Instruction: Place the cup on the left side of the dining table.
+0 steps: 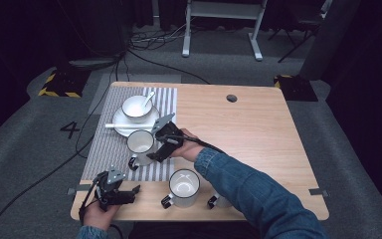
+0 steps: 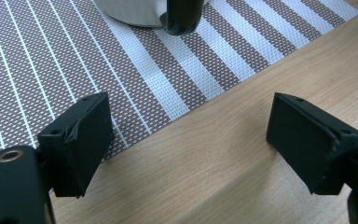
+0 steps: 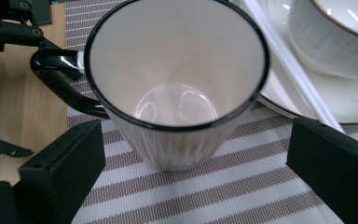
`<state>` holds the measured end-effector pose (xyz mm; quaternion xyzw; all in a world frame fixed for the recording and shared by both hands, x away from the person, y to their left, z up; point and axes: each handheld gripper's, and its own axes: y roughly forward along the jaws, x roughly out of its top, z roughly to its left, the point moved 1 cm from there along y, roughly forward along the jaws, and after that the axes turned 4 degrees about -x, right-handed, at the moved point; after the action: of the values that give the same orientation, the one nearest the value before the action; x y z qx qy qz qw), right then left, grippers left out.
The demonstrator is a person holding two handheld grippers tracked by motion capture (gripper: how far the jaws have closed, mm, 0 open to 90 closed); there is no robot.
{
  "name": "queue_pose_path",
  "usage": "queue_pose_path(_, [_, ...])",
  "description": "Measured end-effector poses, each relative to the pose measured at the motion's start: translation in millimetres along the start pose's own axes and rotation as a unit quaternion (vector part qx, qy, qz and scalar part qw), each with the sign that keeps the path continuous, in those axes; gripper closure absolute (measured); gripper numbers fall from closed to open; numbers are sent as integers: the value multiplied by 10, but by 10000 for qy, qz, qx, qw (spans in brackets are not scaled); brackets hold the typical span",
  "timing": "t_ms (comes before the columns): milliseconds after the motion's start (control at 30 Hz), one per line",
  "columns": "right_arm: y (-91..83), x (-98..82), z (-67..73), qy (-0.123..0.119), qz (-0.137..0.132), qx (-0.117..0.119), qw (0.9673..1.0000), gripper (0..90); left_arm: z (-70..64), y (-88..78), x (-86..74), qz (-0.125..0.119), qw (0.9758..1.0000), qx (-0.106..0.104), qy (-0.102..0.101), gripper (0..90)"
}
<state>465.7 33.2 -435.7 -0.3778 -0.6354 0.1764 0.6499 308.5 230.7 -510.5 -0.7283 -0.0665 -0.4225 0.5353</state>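
Dark studio floor with cables all around, and a wooden table (image 1: 258,129) carrying a striped placemat (image 1: 104,144) on its left side. Right tongs (image 3: 191,172) are spread wide with a white black-rimmed mug (image 3: 177,79) sitting upright on the mat between the jaws, not touching either. Just behind it there's a bowl (image 1: 137,107) with a spoon (image 1: 147,100) on a plate (image 1: 121,124). Left tongs (image 2: 186,144) hang open too, empty, over the mat's near edge. A second mug (image 1: 184,187) stands on bare wood near the front.
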Motion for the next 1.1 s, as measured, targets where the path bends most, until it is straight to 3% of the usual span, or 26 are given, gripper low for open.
queue_pose_path(333, [-446,-102,-85,180,-117,-169,9996,45,11,0,-1,2,10000,-66,34,154])
queue_pose_path(467, [-662,-149,-158,328,-172,-323,9988,45,11,0,-1,8,10000,-76,28,154])
queue_pose_path(500, [-803,-182,-201,396,-209,-433,9981,46,9,1,-1,0,10000,-78,17,154])
queue_pose_path(533, [-803,-182,-201,396,-209,-433,9981,46,9,2,-1,-14,10000,-72,14,154])
queue_pose_path(633, [-993,-241,-251,532,-246,-597,9965,49,10,0,0,2,10000,-83,15,154])
queue_pose_path(733, [-1213,-349,-315,799,-337,-638,9942,50,10,0,0,4,10000,-84,17,154])
queue_pose_path(800, [-1274,-385,-332,831,-392,-644,9937,50,10,0,-1,3,10000,-87,18,153])
queue_pose_path(867, [-1456,-508,-386,957,-498,-792,9910,50,10,-1,-1,2,10000,-85,16,153])
queue_pose_path(1000, [-1638,-645,-439,1007,-434,-1014,9888,56,10,0,-1,1,10000,-88,18,153])
queue_pose_path(1100, [-1833,-815,-483,1172,-476,-1215,9845,75,9,1,-2,-8,10000,-82,19,153])
